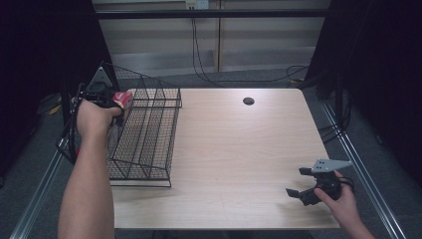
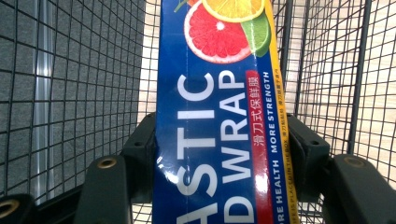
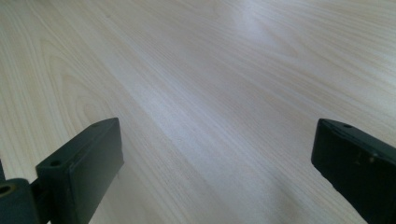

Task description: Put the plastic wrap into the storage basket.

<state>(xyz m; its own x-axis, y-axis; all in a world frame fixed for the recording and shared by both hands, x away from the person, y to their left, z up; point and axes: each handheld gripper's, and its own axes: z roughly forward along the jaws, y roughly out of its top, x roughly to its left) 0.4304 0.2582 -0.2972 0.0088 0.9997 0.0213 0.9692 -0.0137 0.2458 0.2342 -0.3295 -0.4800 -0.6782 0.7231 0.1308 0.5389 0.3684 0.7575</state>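
A long blue plastic wrap box (image 2: 215,116), printed with citrus slices, stands upright between the jaws of my left gripper (image 2: 222,140), which press on both of its sides. In the high view the left gripper (image 1: 112,99) is at the far left corner of a black wire basket (image 1: 144,134), and the box's red end (image 1: 124,98) sits just over the basket's rim. The basket's mesh (image 2: 70,93) rises on either side of the box. My right gripper (image 1: 295,181) rests low near the table's front right corner. Its jaws stand wide apart over bare wood (image 3: 215,154).
The light wooden table (image 1: 239,149) has a round dark cable hole (image 1: 248,101) near its far edge. Black cables (image 1: 199,59) run across the grey floor behind it. Metal rails (image 1: 358,169) flank the table's sides.
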